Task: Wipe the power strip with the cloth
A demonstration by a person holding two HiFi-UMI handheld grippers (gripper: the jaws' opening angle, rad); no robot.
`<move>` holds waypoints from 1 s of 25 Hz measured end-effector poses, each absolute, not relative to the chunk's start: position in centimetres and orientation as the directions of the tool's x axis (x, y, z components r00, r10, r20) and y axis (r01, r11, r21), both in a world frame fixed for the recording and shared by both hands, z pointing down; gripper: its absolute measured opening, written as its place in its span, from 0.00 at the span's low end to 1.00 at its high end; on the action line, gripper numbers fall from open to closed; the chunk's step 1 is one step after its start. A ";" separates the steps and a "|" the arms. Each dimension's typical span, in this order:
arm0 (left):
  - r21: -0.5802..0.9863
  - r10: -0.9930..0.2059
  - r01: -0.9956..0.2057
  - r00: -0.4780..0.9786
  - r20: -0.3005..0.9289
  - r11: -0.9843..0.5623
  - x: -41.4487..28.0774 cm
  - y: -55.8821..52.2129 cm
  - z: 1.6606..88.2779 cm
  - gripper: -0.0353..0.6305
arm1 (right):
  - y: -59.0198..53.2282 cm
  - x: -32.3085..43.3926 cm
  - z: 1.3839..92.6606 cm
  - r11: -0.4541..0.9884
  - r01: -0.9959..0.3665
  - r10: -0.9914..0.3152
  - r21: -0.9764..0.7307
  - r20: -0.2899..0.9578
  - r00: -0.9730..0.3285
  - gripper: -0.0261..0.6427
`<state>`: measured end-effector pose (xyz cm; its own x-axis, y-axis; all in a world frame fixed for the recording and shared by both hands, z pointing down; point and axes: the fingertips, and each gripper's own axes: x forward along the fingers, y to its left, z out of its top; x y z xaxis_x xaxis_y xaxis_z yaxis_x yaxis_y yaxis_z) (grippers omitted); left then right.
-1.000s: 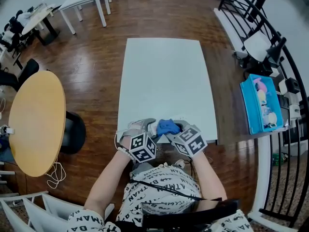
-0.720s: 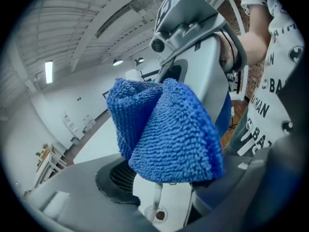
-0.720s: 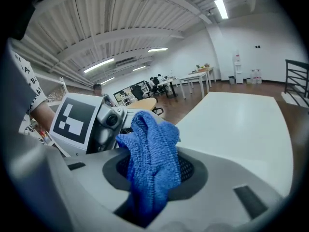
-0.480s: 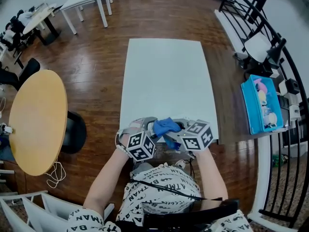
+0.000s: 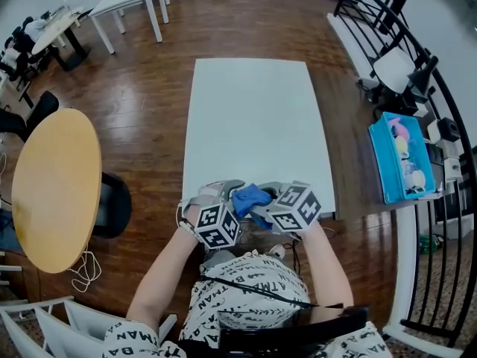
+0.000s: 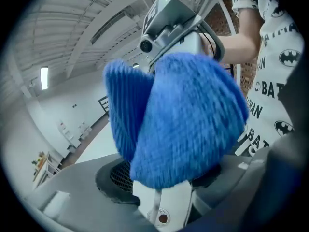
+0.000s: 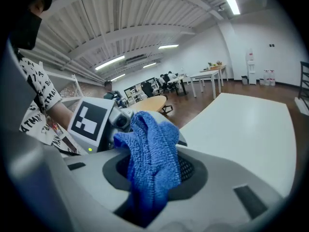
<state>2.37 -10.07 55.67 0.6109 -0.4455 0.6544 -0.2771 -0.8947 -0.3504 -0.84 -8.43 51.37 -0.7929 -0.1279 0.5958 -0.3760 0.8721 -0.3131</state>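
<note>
- The head view looks steeply down from above the person onto the white table (image 5: 253,125).
- The left gripper view sits very close behind the blue cloth (image 6: 183,124), facing the person's torso (image 6: 275,81).
- The right gripper view faces the opposite way, across the white table.
- All three share the blue cloth.
</note>
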 end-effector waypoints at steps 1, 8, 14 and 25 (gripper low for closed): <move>-0.355 -0.445 -0.272 0.613 0.652 -0.895 2.5 -10.0 55.6 0.47 | -8.4 -1.1 51.9 0.879 -0.382 -0.134 -0.284 0.623 -0.771 0.25; -0.347 -0.448 -0.284 0.614 0.650 -0.894 2.8 -9.9 55.7 0.47 | -9.8 0.7 52.9 0.891 -0.440 -0.242 -0.110 0.705 -0.667 0.25; -0.303 -0.452 -0.335 0.641 0.620 -0.892 2.3 -10.5 55.1 0.47 | -11.1 3.4 52.6 0.867 -0.492 -0.297 -0.080 0.709 -0.639 0.25; -0.278 -0.457 -0.366 0.651 0.606 -0.888 0.9 -10.3 54.7 0.47 | -15.4 15.0 53.9 0.700 -0.714 -0.475 0.000 0.746 -0.466 0.25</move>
